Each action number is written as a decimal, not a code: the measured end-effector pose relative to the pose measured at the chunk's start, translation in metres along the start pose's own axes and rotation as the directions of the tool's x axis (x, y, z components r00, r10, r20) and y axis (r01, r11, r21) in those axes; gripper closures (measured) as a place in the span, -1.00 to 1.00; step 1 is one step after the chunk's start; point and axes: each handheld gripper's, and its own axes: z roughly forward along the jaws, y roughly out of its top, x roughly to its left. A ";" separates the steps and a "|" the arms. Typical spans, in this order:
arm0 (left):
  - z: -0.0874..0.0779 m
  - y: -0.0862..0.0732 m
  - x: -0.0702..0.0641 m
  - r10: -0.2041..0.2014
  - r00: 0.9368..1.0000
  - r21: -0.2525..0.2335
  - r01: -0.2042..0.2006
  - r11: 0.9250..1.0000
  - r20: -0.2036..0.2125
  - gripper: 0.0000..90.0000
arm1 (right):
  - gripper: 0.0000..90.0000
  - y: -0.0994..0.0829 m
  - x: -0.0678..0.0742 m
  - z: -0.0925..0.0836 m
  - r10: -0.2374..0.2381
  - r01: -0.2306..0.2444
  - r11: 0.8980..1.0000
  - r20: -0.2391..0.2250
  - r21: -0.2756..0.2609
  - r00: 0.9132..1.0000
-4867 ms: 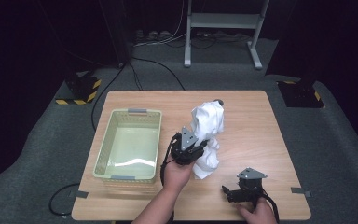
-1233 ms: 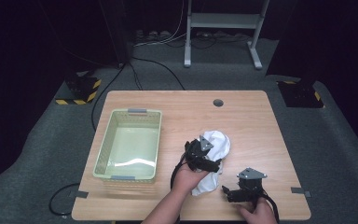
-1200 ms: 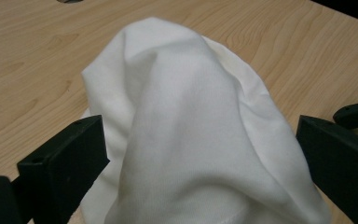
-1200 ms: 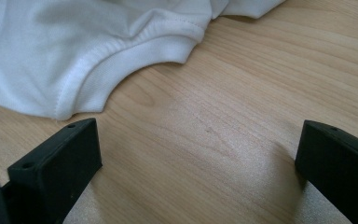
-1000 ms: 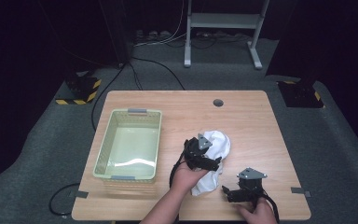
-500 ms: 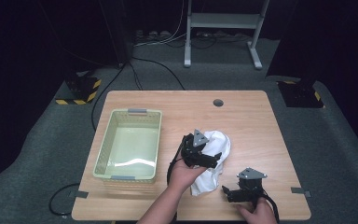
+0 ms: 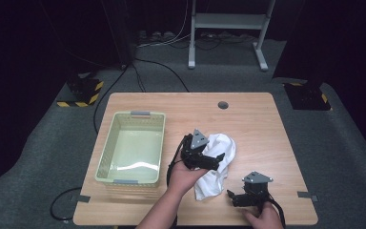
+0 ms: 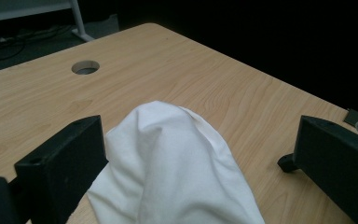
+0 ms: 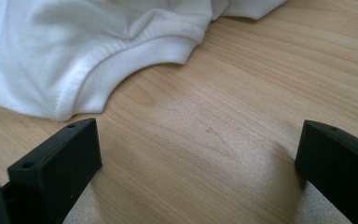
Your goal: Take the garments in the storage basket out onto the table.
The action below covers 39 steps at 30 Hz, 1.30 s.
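A crumpled white cloth (image 7: pixel 223 147) lies on the wooden table (image 7: pixel 259 124), right of the middle. My left gripper (image 7: pixel 213 155) is over its left part, held by a hand from below. In the left gripper view the cloth (image 8: pixel 177 158) bulges up between the two wide-apart jaws of the left gripper (image 8: pixel 200 140), which is open. My right gripper (image 7: pixel 232 197) rests near the front edge, just right of the cloth's lower end. It is open, and in its own view the right gripper (image 9: pixel 200 149) has bare wood between its jaws, with the cloth's hem (image 9: pixel 121 60) lying just beyond them.
A pale green plastic basket (image 7: pixel 131 115), with nothing in it, stands on the left half of the table. A round cable hole (image 7: pixel 223 104) is near the far edge. Dark floor, cables and a grey stand's feet lie beyond the table.
The cloth, earlier stretched over the hole, now lies bunched nearer the front. Over the last second my left gripper has shifted slightly left and away. The right gripper has stayed put.
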 end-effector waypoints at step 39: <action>-0.063 -0.028 -0.003 0.062 0.997 -0.045 -0.060 0.997 0.037 -0.99 | -1.00 0.000 0.000 0.000 -0.001 0.001 1.000 0.001 0.000 1.000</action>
